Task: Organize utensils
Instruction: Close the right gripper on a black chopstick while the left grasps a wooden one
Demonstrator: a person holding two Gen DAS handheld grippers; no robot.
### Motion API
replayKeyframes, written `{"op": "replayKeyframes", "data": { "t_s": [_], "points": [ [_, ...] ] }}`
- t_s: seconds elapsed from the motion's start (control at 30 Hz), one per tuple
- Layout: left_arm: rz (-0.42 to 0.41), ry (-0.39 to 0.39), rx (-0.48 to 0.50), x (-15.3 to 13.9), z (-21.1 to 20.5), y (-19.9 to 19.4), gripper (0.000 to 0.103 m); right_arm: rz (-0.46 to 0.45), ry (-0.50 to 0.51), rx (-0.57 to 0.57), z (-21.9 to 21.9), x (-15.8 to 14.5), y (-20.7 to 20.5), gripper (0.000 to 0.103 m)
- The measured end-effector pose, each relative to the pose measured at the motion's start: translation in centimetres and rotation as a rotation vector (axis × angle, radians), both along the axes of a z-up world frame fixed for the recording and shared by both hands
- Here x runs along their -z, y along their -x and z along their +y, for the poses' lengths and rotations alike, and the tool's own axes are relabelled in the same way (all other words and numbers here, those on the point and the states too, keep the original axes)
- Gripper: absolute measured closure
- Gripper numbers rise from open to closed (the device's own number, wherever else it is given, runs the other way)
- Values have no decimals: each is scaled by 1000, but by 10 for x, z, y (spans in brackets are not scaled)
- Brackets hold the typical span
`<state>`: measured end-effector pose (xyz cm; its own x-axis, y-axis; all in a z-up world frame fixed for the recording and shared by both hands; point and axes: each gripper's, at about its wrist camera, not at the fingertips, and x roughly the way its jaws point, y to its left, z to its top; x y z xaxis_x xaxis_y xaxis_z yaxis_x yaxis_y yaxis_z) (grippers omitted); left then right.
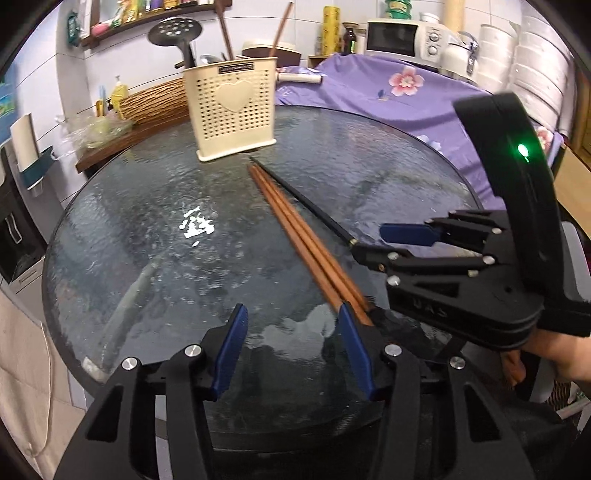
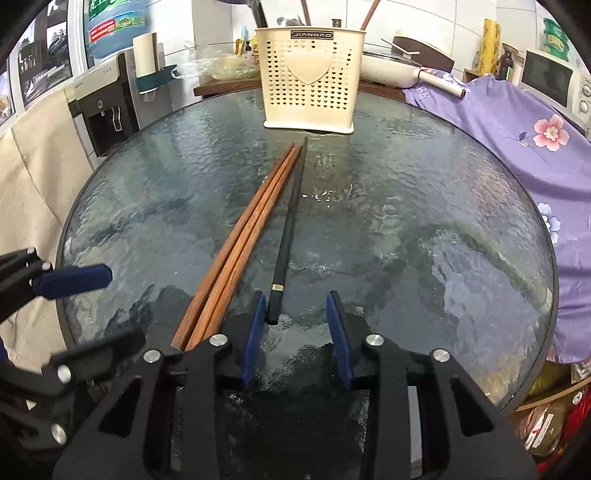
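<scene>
A cream perforated utensil holder point(image 1: 232, 110) point(image 2: 310, 81) stands at the far side of the round glass table point(image 1: 147, 229) point(image 2: 424, 177). Two brown chopsticks point(image 1: 295, 229) point(image 2: 243, 229) and one black chopstick point(image 1: 306, 203) point(image 2: 290, 221) lie side by side and point at it. My left gripper point(image 1: 293, 308) point(image 2: 125, 306) is open and empty, and the brown pair's near end lies just outside its right pad. My right gripper point(image 2: 296, 295) point(image 1: 369, 242) is open around the black chopstick's near end. That end rests against the left pad, apart from the right one.
A skimmer point(image 1: 175, 31) and wooden handles stick out of the holder. A purple floral cloth point(image 1: 388, 96) point(image 2: 517, 140) covers the surface to the right, with a microwave point(image 1: 402, 38) behind it. A wooden shelf point(image 1: 122, 140) and a water dispenser point(image 2: 107, 110) stand on the left. A hand point(image 1: 554, 354) holds the right gripper.
</scene>
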<state>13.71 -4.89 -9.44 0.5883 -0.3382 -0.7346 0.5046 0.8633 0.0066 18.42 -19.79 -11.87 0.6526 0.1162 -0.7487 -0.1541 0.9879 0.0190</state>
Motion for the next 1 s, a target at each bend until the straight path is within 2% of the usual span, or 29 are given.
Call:
{"op": "replayKeyframes", "data": {
  "t_s": [0.1, 0.33, 0.77, 0.93, 1.0],
  "points": [
    [11, -6, 17, 3, -4, 2, 53, -3, -3, 10, -4, 0, -1, 74],
    [24, -16, 30, 9, -13, 3, 54, -12, 0, 16, -8, 1, -2, 74],
    [-2, -28, -48, 18, -26, -12, 57, -35, -1, 39, -10, 4, -3, 74],
    [-28, -11, -85, 18, -24, -12, 65, -51, 5, 45, -9, 5, -1, 76],
    [-36, -11, -94, 19, -23, -11, 72, -58, 7, 40, -7, 6, 1, 86]
  ]
}}
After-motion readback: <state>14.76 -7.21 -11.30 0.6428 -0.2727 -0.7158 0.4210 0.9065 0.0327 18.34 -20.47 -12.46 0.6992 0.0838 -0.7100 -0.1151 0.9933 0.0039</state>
